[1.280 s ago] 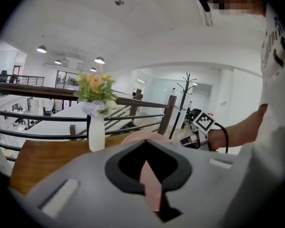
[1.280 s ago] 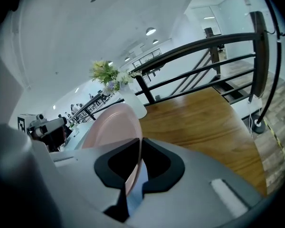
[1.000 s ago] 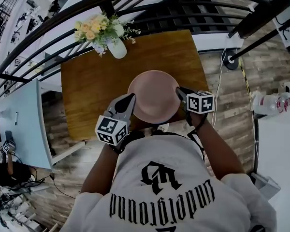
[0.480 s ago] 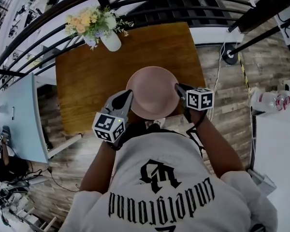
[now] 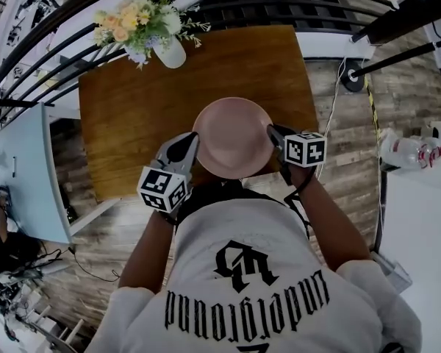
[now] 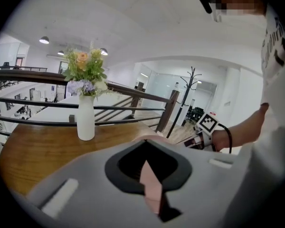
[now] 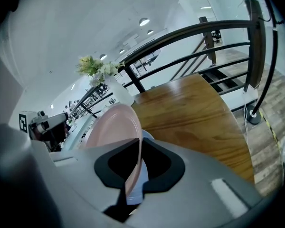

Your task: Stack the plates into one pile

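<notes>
Plate (image 5: 231, 137) pinched between left tongs (image 5: 185, 145), right tongs (image 5: 273, 134).

The pink plate (image 5: 232, 134) is plain and unpatterned, and a pale blue plate (image 7: 143, 172) shows beneath it. The bench (image 5: 132, 109) is warm brown wood grain. The white vase (image 5: 170, 54) holds yellow, peach and lavender flowers (image 5: 136, 24). The left gripper (image 5: 187, 144) and right gripper (image 5: 273, 133) are grey, their cubes white with black square markers.
</notes>
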